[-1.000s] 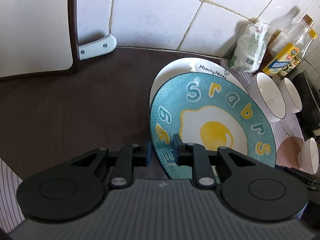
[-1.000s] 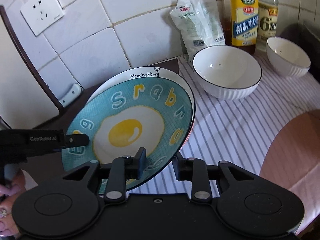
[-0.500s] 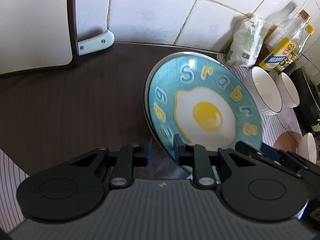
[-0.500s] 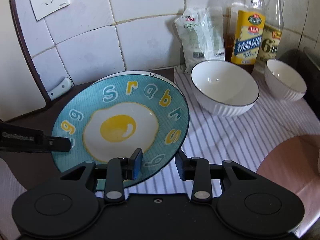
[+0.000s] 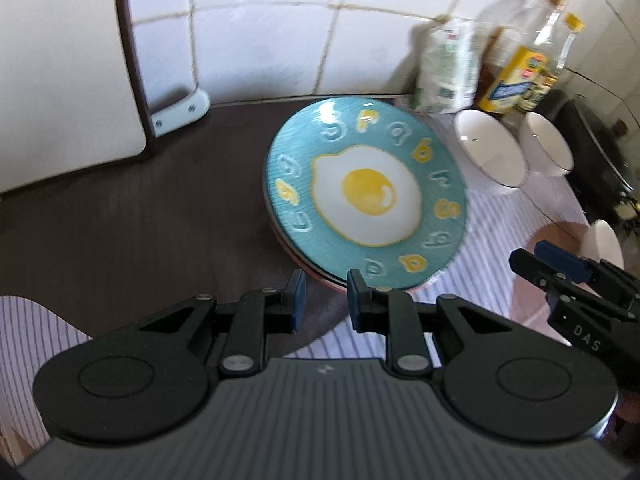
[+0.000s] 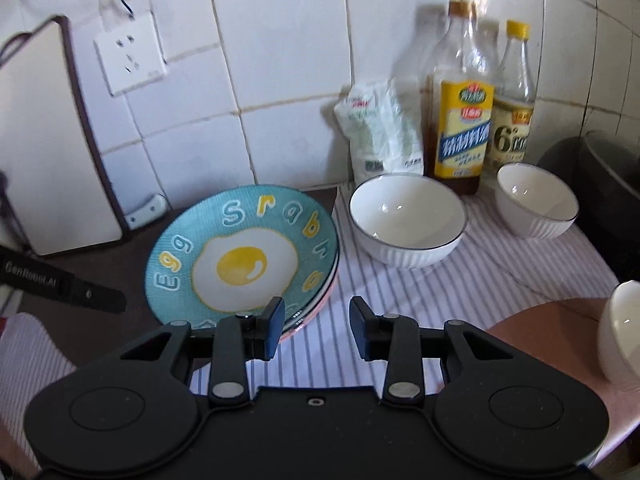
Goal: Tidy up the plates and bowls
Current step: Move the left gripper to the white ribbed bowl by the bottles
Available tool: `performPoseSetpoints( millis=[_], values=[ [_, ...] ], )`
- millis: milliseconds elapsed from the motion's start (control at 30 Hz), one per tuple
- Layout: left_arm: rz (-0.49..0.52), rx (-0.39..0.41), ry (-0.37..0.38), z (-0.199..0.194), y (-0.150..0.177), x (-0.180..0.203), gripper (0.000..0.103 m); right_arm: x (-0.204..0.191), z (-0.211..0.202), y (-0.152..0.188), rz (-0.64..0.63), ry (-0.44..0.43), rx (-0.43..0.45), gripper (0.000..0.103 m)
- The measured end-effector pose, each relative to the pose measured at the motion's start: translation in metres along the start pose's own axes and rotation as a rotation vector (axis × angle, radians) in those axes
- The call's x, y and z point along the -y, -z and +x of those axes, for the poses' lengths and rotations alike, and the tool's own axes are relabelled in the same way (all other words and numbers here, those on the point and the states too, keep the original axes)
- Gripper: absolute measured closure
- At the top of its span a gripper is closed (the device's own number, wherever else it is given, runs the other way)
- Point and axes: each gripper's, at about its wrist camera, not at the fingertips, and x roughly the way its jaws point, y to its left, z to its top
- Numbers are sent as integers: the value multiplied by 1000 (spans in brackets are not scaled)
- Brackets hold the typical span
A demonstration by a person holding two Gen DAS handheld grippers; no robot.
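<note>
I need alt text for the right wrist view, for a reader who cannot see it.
A blue egg plate lies on a stack of plates, just beyond the open right gripper, which holds nothing. To its right, two white bowls stand on a striped cloth, with two bottles and a bag against the tiled wall.

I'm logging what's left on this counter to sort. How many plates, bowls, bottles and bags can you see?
Plates: the blue egg plate tops a stack; at least 2, exact number hidden.
Bowls: 3, a large bowl, a small bowl and an edge bowl.
Bottles: 2.
Bags: 1.
Total: at least 8.
</note>
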Motion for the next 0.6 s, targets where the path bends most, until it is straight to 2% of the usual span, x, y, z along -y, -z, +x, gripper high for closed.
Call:
performPoseSetpoints(
  millis=[267,333,600],
  values=[
    [75,55,55,-44,3,43,74,31,-62,7,-55,0,95,53],
    [90,67,70,-51,4,55,70,36,-74,8,-73,11,115,47],
    [133,117,145,-57,0,96,57,54,-96,16,-127,31,155,32]
  ],
)
